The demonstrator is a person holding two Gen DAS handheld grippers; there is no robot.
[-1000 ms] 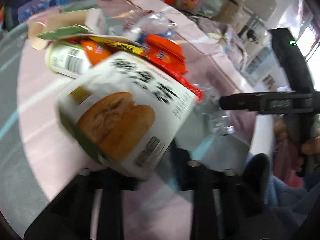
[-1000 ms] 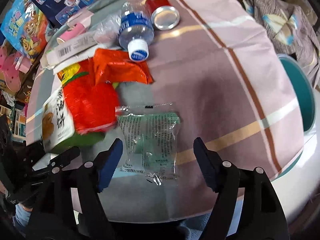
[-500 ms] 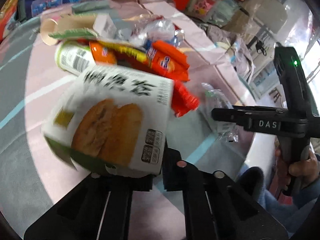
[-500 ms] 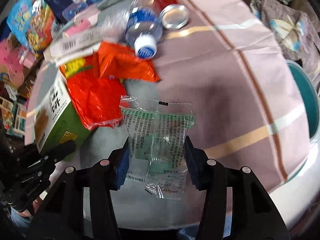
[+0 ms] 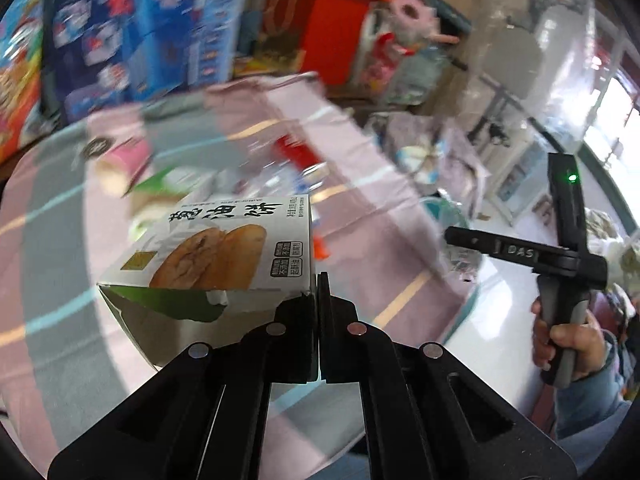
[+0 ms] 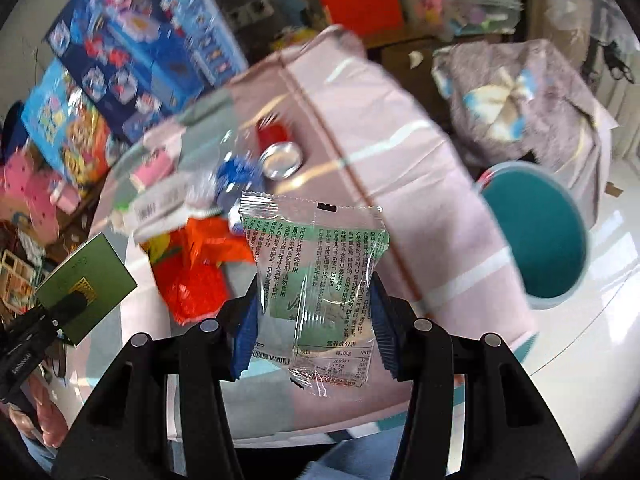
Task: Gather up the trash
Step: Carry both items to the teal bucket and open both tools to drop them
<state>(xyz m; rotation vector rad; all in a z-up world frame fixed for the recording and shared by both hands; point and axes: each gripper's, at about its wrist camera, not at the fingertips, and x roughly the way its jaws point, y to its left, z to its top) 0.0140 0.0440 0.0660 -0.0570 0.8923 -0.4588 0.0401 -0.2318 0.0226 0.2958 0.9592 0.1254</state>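
Observation:
My left gripper (image 5: 319, 286) is shut on a corner of a white and green biscuit box (image 5: 216, 256) and holds it up off the table; the box also shows at the left of the right wrist view (image 6: 86, 282). My right gripper (image 6: 314, 312) is shut on a clear green-printed wrapper (image 6: 316, 280), lifted above the table. The right gripper also shows in the left wrist view (image 5: 452, 236). More trash lies on the pink cloth: orange and red wrappers (image 6: 196, 268), a blue-capped bottle (image 6: 232, 176), a red can (image 6: 278, 148), a pink cup (image 5: 120, 156).
A teal bin (image 6: 536, 232) stands off the table's right edge, below it. Toy boxes (image 6: 136, 48) stand behind the table. A bundle of patterned cloth (image 6: 516, 96) lies at the far right.
Both grippers have lifted off the table. The right gripper shut on the clear wrapper and raised it. The left gripper raised the biscuit box and now pinches its corner.

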